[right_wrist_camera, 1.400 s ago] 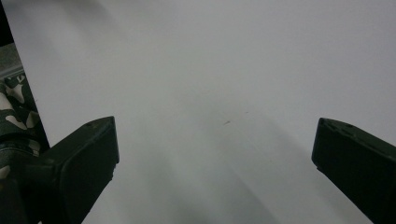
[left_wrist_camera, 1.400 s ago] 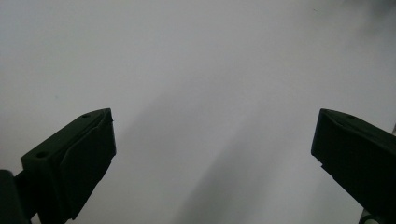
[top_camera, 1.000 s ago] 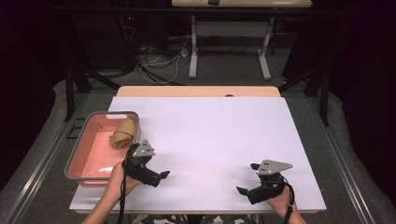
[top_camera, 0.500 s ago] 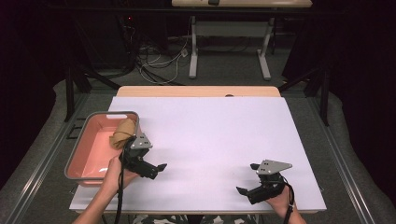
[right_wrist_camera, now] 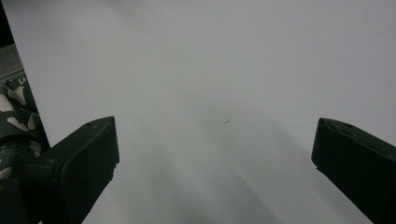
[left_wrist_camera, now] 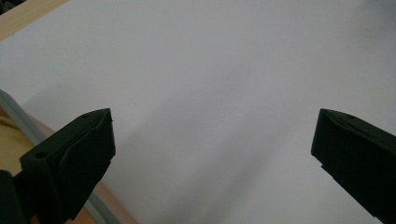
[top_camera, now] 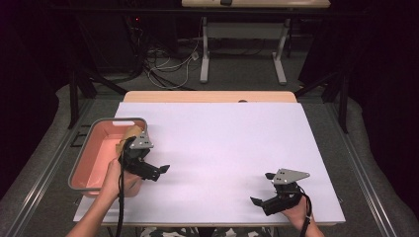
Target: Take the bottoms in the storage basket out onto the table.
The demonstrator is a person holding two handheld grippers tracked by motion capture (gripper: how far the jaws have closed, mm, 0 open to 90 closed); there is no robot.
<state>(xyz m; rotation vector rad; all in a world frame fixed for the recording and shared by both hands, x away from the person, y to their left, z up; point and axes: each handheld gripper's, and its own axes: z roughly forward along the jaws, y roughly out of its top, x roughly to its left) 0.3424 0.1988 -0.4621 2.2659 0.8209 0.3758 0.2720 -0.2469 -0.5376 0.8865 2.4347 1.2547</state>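
In the high view the left gripper [top_camera: 159,170] hovers by the table's [top_camera: 222,133] left edge, jaws spread and holding nothing, just beside the pink tray [top_camera: 81,165] that overhangs that edge, with a tan object [top_camera: 129,134] lying in the tray's far right corner; the right gripper [top_camera: 262,190] sits near the front right corner, also spread and bare. The left gripper view shows its jaws wide apart over the white table [left_wrist_camera: 210,93], the tray's rim [left_wrist_camera: 28,128] at lower left. The right gripper view shows its jaws wide apart over bare white table [right_wrist_camera: 210,70] near the front edge.

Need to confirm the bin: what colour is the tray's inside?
Pink, with a grey rim; the plastic tray shows best in the high view.
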